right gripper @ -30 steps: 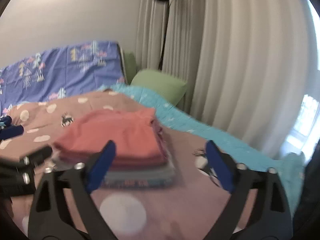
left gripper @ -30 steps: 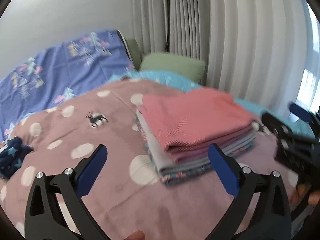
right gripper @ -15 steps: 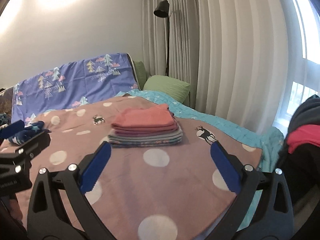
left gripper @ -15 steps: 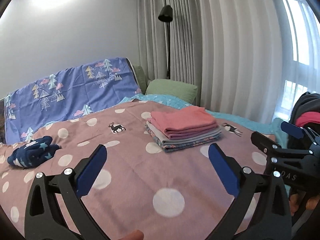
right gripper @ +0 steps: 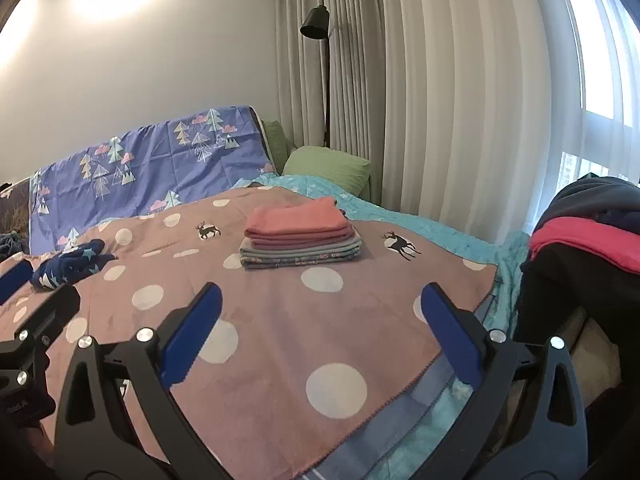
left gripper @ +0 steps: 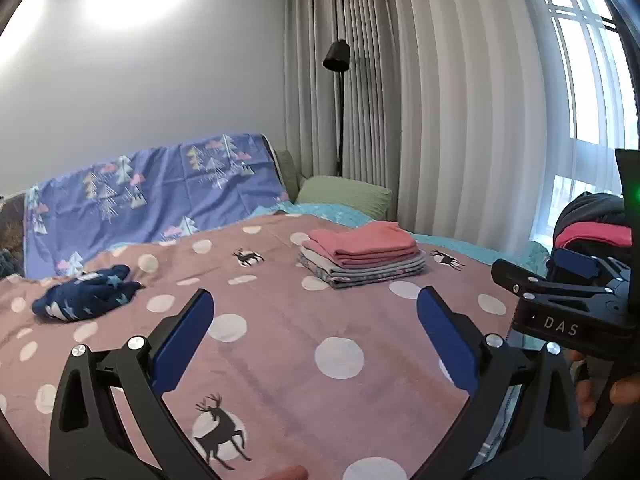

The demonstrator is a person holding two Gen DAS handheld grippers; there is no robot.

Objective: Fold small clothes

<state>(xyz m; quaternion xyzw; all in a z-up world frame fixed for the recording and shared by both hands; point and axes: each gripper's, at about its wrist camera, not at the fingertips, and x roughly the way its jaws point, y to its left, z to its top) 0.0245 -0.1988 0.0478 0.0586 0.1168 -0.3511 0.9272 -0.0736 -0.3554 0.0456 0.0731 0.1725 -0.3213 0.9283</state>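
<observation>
Left wrist view: the left gripper hangs level over the blanket, fingers spread wide, empty; the folded stack sits centre-right, a crumpled navy garment at left.

Right wrist view: the right gripper likewise gapes empty, stack at upper centre.

A neat stack of folded clothes sits on the bed's dotted pink blanket, salmon-pink pieces on top, grey and patterned ones beneath. Well apart to its left, a navy star-print garment lies crumpled, unfolded.
</observation>
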